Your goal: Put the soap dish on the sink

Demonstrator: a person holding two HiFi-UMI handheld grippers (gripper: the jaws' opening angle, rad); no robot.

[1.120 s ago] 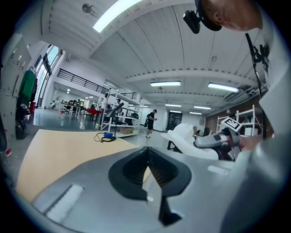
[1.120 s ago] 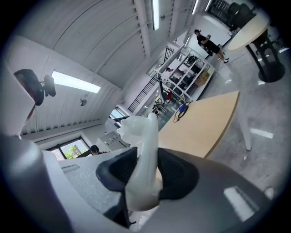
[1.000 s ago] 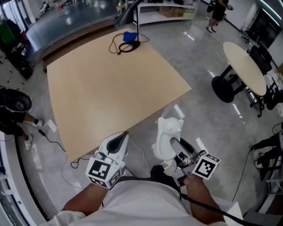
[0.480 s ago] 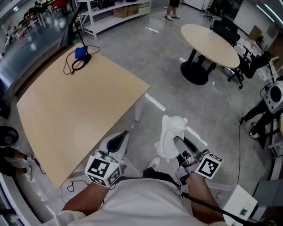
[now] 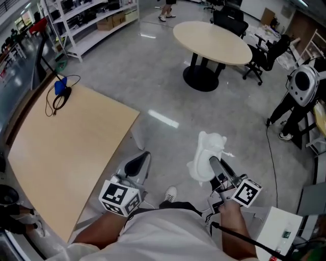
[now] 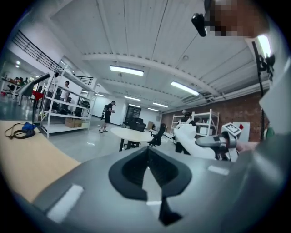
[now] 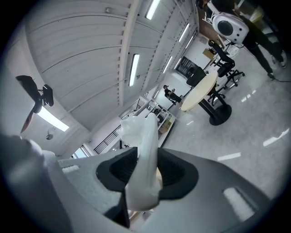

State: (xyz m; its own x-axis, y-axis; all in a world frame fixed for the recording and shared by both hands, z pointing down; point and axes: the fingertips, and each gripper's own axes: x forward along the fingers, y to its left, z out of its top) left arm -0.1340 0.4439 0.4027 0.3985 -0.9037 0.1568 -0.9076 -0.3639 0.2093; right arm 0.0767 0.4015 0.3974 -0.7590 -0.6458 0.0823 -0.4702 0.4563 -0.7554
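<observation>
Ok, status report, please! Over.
Right hand-held gripper shut on soap dish. Left hand-held gripper shut, empty. No sink in sight; round table ahead.

An open lab (polished floor (image 5: 153, 76)): storage shelves (image 5: 94, 23), round table (image 5: 211, 35).

Two tools are in view: the left tool (image 5: 143, 155) and the right tool (image 5: 212, 161). There is one soap dish (image 5: 204, 152).

There are two tabletops, one wooden tabletop (image 5: 66, 148) and one round tabletop (image 5: 211, 35). One blue item (image 5: 60, 86) shows, and one black cable (image 5: 54, 102).

Two chairs (image 5: 266, 53) can be counted; whether there are more I cannot tell. There is one white rack (image 5: 97, 23), one white round-headed machine (image 5: 304, 84), one shoe (image 5: 171, 193), and one distant person (image 5: 167, 6) in the head view.
</observation>
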